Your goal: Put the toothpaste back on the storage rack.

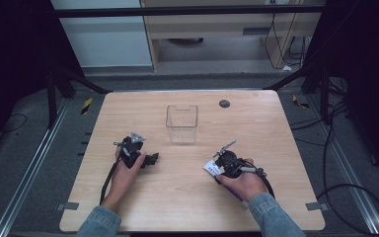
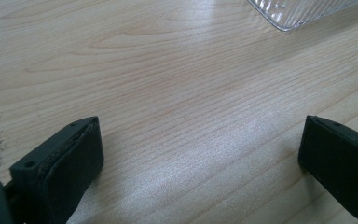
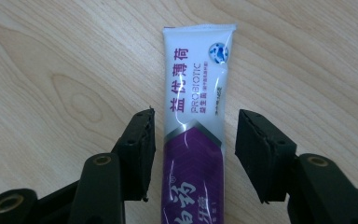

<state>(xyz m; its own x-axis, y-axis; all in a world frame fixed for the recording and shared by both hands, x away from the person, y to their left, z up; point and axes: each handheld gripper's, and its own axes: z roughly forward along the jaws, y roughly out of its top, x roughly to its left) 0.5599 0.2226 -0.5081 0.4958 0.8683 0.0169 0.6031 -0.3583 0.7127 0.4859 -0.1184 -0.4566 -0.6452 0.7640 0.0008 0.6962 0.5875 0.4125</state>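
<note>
A white and purple toothpaste tube [image 3: 196, 126] lies flat on the wooden table [image 1: 187, 187], its crimped end pointing away. My right gripper [image 3: 193, 154] straddles it, open, with a jaw on each side and small gaps to the tube. In the high view the tube [image 1: 211, 168] pokes out left of my right gripper [image 1: 222, 164]. My left gripper [image 1: 150, 159] rests on the table at the left, open, with bare wood between its pads [image 2: 70, 163]. A clear plastic box [image 1: 181, 123] stands upright beyond both grippers; its ribbed corner [image 2: 298, 11] shows in the left gripper view.
A small dark round disc [image 1: 224, 103] sits near the table's far edge. Black frame legs and cables run along the floor on both sides. Shelving stands behind the table.
</note>
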